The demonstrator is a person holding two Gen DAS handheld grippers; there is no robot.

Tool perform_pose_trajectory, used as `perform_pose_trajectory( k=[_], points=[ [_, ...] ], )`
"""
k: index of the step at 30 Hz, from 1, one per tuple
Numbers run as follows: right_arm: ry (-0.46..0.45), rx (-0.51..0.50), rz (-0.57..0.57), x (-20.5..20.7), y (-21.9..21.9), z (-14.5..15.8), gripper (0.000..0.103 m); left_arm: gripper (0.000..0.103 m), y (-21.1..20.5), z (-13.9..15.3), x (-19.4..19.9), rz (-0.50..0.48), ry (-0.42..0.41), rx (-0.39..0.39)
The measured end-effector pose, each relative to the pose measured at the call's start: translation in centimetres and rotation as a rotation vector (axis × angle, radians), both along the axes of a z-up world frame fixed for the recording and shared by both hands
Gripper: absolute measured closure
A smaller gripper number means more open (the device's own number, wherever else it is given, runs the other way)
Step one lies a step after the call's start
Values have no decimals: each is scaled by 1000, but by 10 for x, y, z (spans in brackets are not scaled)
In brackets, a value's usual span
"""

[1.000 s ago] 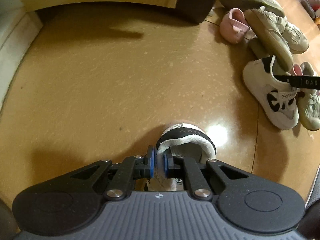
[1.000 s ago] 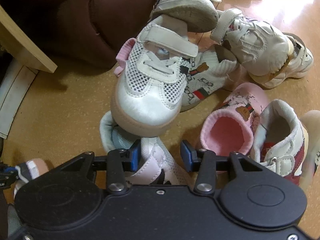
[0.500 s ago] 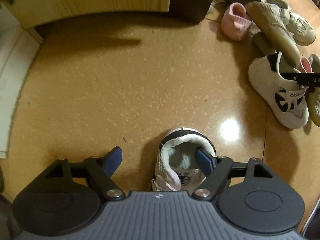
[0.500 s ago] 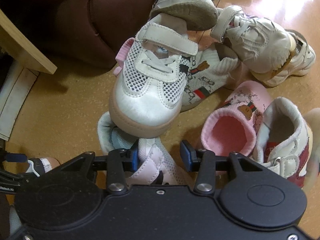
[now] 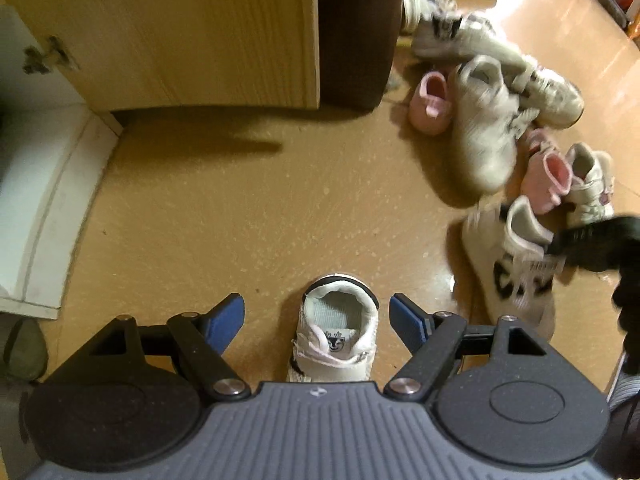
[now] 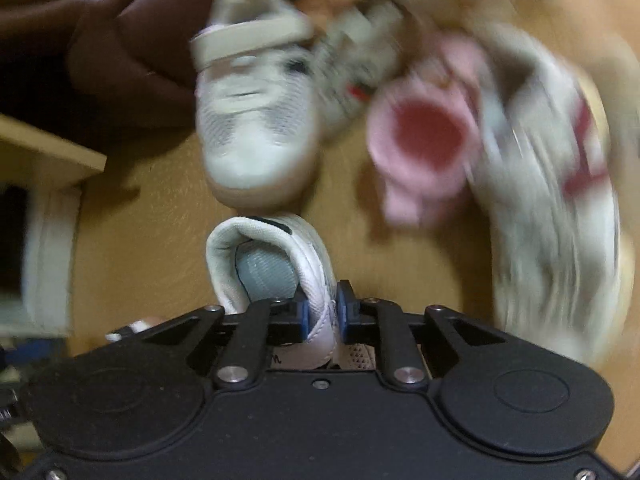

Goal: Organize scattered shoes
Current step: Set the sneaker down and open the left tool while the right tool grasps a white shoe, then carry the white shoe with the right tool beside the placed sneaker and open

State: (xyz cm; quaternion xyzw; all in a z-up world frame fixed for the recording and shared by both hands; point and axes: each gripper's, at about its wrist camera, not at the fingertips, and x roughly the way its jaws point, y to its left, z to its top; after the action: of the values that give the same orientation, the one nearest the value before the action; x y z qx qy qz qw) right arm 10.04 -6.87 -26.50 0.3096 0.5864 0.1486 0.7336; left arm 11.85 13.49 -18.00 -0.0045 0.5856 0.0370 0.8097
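Released since the earlier frame: small white sneaker [image 5: 336,336], black-trimmed collar, now standing free on the tan floor [image 5: 224,216] between the spread blue pads of the left gripper [image 5: 316,316], touching neither; gripper lifted clear of it. Right gripper [image 6: 322,312]: jaws have just been closing, now clamped on the side wall of a white sneaker with grey lining [image 6: 272,264], heel pointing away from the camera. Beyond it, blurred: strap sneaker [image 6: 252,120], pink bootie [image 6: 420,140], probably a white-and-red sneaker [image 6: 560,200]. Pile lies beside a wooden cabinet [image 5: 180,32]
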Motion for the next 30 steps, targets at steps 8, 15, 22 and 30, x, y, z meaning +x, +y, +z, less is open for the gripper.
perform_pose_trajectory(
  k=[8,15,22,30],
  points=[
    [232,189,-253,-89,-8,-25,89,24,-17,58,-32,-187,-18,147],
    [215,146,-289,-135,12,-18,89,24,-21,103,-59,-295,-50,210],
    [170,86,-366,-171,7,-9,89,24,-13,77,-73,-247,-36,112],
    [122,74,-362,-144,47,-4,85,24,0,74,-73,-189,-63,75]
  ],
)
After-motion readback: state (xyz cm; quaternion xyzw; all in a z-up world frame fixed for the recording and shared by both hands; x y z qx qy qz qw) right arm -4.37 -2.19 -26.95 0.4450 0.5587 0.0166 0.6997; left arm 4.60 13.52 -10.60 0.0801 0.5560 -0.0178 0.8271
